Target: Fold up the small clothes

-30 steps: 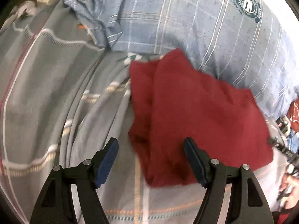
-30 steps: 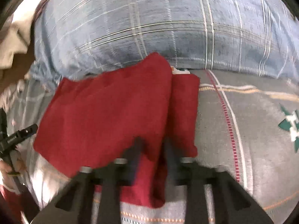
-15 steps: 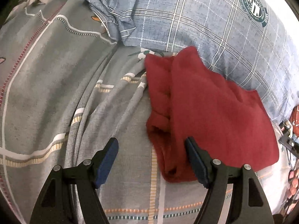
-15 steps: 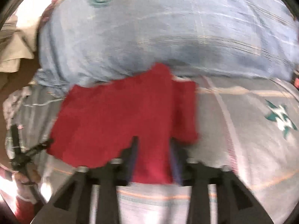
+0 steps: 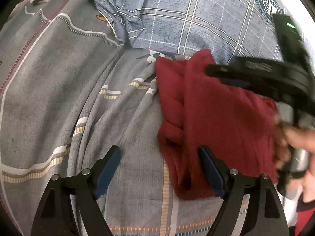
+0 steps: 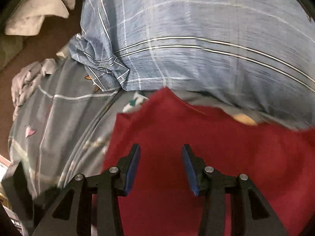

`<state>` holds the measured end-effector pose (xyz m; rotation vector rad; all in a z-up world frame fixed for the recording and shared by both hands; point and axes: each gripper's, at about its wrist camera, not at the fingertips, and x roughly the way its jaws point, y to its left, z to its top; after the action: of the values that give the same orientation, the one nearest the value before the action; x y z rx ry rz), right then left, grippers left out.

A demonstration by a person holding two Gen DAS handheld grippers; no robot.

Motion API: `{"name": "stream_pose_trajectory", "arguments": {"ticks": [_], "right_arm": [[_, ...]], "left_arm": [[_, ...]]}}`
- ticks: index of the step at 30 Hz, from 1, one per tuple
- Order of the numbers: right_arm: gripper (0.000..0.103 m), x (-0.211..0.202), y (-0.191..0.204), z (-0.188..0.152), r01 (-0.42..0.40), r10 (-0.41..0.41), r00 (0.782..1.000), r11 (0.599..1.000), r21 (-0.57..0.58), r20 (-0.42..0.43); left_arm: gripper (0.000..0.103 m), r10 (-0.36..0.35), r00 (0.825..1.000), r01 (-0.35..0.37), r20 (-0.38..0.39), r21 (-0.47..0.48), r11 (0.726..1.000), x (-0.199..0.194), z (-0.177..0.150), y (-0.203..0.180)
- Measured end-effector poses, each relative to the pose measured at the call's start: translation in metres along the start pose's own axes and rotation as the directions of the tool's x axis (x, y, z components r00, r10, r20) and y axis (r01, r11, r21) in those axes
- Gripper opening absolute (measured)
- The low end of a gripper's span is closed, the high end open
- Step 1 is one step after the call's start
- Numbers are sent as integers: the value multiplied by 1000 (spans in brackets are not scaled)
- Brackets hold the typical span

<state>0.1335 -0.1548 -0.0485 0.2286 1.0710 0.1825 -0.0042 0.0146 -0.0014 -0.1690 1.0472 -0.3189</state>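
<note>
Red cloth [image 5: 220, 122]: folded on the grey bedsheet [image 5: 59, 98], against the blue pillow [image 5: 196, 19].
Left tongs [image 5: 159, 167]: just been opening, wide, empty; cloth edge by its right finger.
Right tongs [image 6: 160, 167]: part open, empty, over the cloth.

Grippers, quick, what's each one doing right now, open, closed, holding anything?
Left gripper: open wide, holding nothing.
Right gripper: open, over the red cloth, not gripping it.

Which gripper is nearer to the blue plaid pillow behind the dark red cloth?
Right. The right gripper hangs open over the dark red cloth, close to the blue plaid pillow. The left gripper, open, is at the cloth's near edge.
</note>
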Motion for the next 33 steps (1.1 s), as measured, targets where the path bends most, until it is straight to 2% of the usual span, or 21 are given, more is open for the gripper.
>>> {"name": "stream_pose_trajectory", "arguments": {"ticks": [7,10,13,14,15,17,19,20,23,25,26,28,29,31,33], "right_arm": [[46,55,10,13,45,-45,997,999,-9,-69],[47,54,6,18,31,-29,997,999,33,-74],[50,38,4,18,-24,31,996,995,95,-82],[58,34,6,17,-38,46,996,995,97,-81],[68,29,11,16,-45,51,996,995,85,-79],[74,28,22,14,-45,49,995,998,49,-88],[75,37,39,12,-29,28,991,1000,-8,-132],[79,41,45,11,-8,3,990,999,-36,-140],[80,53,59,4,94,-113,986,984,-152,-123],[67,53,61,-1,140,-160,984,970,-200,-84],[52,50,57,-2,146,-163,984,970,-196,-73],[25,33,38,-3,45,-53,996,991,-123,-67],[19,25,28,-3,3,-8,998,997,-81,-69],[18,6,13,0,-46,45,998,999,-27,-38],[18,-2,6,3,-66,66,998,998,-10,-26]], "left_arm": [[83,1,1000,-1,1,1,1000,1,-1,0],[83,-6,1000,6,1,2,1000,1,-1,0],[82,-17,1000,17,-3,-15,1000,0,-1,2],[82,-20,1000,20,-4,-21,1000,0,-1,3],[81,-24,1000,24,-4,-27,999,0,-1,3],[81,-26,1000,26,-3,-31,999,0,0,5],[81,-28,1000,28,0,-34,999,0,-1,6],[81,-31,1000,31,2,-40,999,0,-1,7],[82,-51,999,52,7,-69,996,0,1,11],[82,-75,997,76,13,-82,994,-1,2,13],[83,-91,996,92,17,-83,992,-2,3,13],[85,-132,991,134,33,-60,989,-5,2,7],[85,-144,989,146,39,-43,988,-6,2,4],[85,-163,985,162,64,11,987,-7,2,-9],[85,-161,983,157,86,50,986,-4,3,-17]]}}
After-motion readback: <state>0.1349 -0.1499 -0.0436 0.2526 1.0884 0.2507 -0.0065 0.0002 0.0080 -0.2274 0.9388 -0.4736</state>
